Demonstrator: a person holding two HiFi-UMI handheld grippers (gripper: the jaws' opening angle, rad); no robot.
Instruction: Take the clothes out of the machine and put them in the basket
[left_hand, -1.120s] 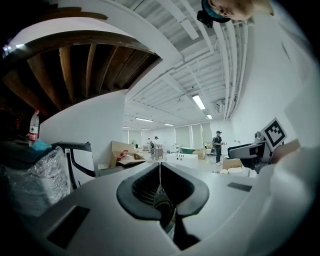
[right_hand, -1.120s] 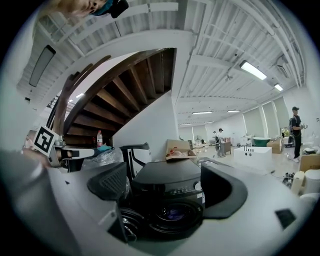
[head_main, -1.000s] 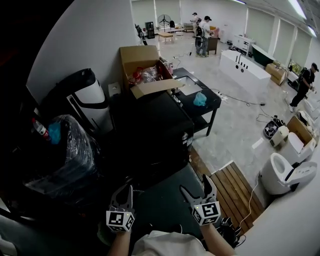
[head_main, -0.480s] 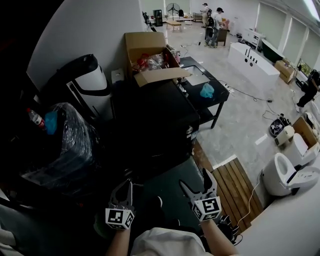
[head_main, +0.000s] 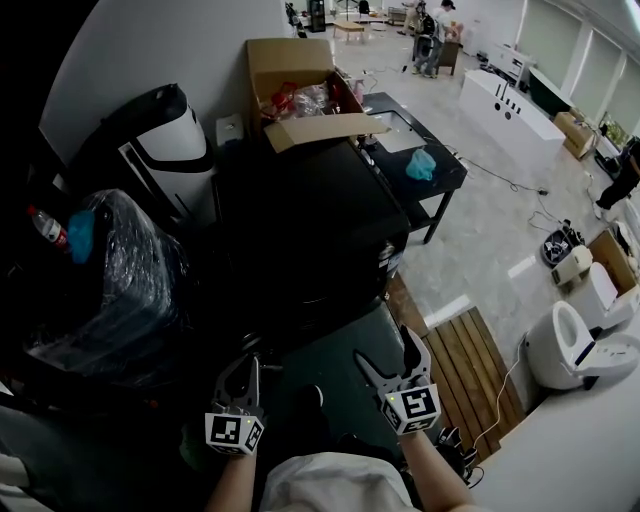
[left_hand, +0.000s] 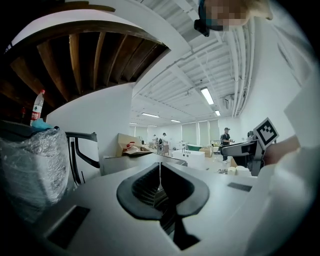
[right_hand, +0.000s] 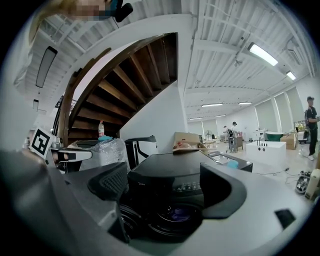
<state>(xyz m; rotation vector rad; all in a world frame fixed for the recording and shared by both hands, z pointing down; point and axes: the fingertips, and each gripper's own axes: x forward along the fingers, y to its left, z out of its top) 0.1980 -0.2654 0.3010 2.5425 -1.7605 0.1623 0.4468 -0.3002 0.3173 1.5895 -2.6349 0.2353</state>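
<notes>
The machine (head_main: 300, 215) stands dark and boxy just ahead of my two claws, and neither touches it. My right claw (right_hand: 165, 182) is released. Its jaws are spread wide with nothing gripped, and the machine's front (right_hand: 172, 180) shows framed in the gap between them. Low in that gap is the round door (right_hand: 172, 215), with a purplish patch behind its glass. I cannot tell whether that patch is the clothes. My left claw (left_hand: 160, 167) is clenched, jaw against jaw, with nothing caught in the seam.

In the head view the left claw (head_main: 243, 365) and the right claw (head_main: 385, 350) hover side by side over a dark floor at the machine's foot, and my sleeves run in from the lower edge.

Left of my left claw bulges a bin wrapped in plastic film (head_main: 110, 280), with a bottle (head_main: 45, 228) sticking out at its far left. Beyond the bin is a white-and-black appliance (head_main: 165, 150). Past the machine an open box (head_main: 295, 70) rests against its far edge. To the right of that is a black table (head_main: 440, 180) carrying a teal lump (head_main: 421, 165). Right of my right claw lies a wooden slat mat (head_main: 470, 370), and beyond the mat is a white toilet (head_main: 565, 340).
</notes>
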